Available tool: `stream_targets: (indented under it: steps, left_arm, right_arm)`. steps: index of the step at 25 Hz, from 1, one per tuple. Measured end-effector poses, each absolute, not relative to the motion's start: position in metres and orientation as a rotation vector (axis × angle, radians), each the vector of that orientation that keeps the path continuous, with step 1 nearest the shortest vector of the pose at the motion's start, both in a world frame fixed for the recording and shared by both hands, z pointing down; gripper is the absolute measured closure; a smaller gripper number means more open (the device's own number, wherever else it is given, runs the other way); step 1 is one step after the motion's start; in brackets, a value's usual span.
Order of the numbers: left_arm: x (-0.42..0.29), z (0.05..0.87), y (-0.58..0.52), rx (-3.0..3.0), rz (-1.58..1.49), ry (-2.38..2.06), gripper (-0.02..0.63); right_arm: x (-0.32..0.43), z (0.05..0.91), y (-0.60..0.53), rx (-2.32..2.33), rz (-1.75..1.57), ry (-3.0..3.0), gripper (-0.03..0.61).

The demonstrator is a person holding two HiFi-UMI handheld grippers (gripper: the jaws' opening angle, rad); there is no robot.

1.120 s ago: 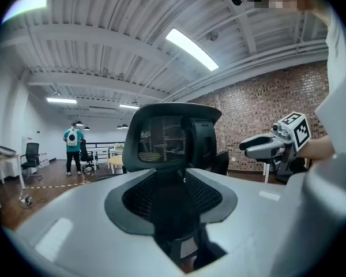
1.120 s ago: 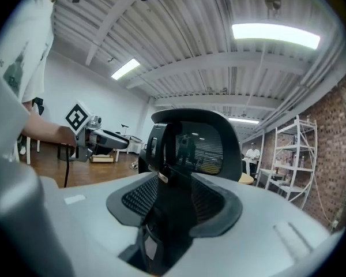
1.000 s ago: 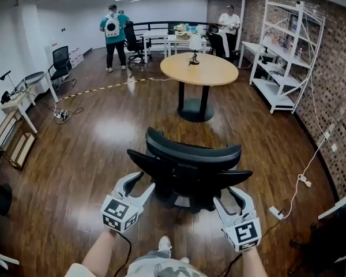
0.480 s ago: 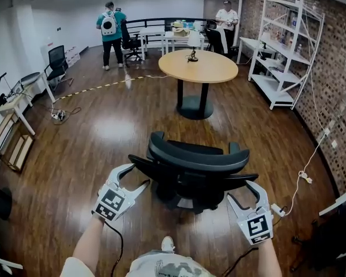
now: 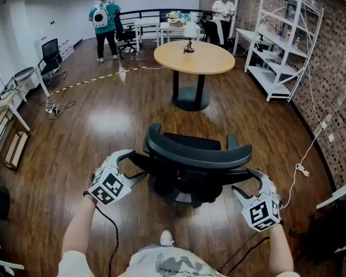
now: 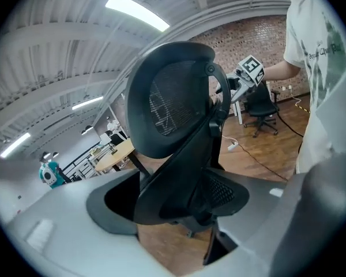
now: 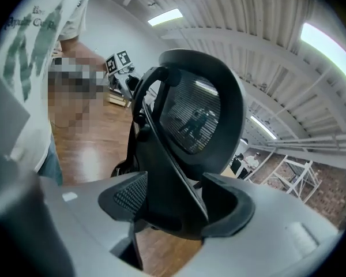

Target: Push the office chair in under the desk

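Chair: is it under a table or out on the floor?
Out. The chair stands apart from the round table, with bare floor between them.

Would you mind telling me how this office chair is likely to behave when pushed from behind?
The office chair probably rolls easily on the glossy wooden floor. Its mesh backrest may flex, so the rigid frame suits pushing better. Pushed unevenly, it might swivel.

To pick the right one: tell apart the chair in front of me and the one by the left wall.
The near chair stands on open floor; the wall chair, beside a side table. The near chair has a curved headrest; the wall chair shows none. Both are black.
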State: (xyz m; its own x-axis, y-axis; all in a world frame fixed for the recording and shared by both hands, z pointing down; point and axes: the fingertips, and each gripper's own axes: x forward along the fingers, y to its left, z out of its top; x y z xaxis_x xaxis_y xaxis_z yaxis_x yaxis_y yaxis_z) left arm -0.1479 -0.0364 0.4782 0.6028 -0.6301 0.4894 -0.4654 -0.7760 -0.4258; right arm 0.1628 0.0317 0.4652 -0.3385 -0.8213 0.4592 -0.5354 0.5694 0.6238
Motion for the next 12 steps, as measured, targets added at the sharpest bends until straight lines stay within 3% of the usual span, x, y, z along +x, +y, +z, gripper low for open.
stream_targets:
  steps: [12]
  left_arm:
    - [-0.146, 0.506, -0.064, -2.337, -1.286, 0.616, 0.279]
  right_arm:
    - [0.176, 0.478, -0.001, 0.903, -0.407, -1.891, 0.255]
